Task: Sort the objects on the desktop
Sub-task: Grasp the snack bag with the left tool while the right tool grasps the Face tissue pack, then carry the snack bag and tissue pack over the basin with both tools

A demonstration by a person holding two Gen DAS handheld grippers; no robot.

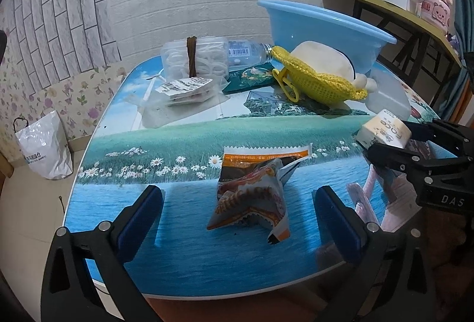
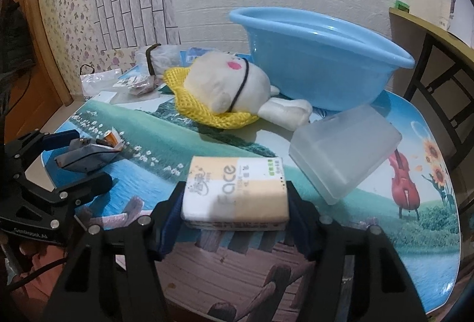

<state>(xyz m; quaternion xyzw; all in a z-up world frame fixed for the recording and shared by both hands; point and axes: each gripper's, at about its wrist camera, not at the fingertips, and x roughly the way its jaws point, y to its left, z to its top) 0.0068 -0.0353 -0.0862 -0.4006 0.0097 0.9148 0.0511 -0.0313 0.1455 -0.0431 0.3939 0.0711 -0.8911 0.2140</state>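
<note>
fingers of the right gripper [image 2: 235,205] press both ends of one tissue pack [image 2: 235,193], held just above the near edge of the tabletop [image 2: 420,250]. fingers of the left gripper [image 1: 237,212] stand wide apart, one on each side of one snack packet [image 1: 254,188] that lies on the tabletop; pads not touching it.

around: one blue basin [image 2: 320,61] at the far right, tilted, its near wall above one frosted plastic box [image 2: 343,150]. one white plush toy [image 2: 234,84] lies on one yellow net bag [image 2: 207,111] in front of the basin. far left: one clear plastic box [image 1: 192,58], one empty bottle [image 1: 247,52] on its side, one dark green packet [image 1: 248,80], one labelled bag [image 1: 186,90]. frosted box lies just right of the tissue pack. one white bag [image 1: 44,150] stands on the floor.
</note>
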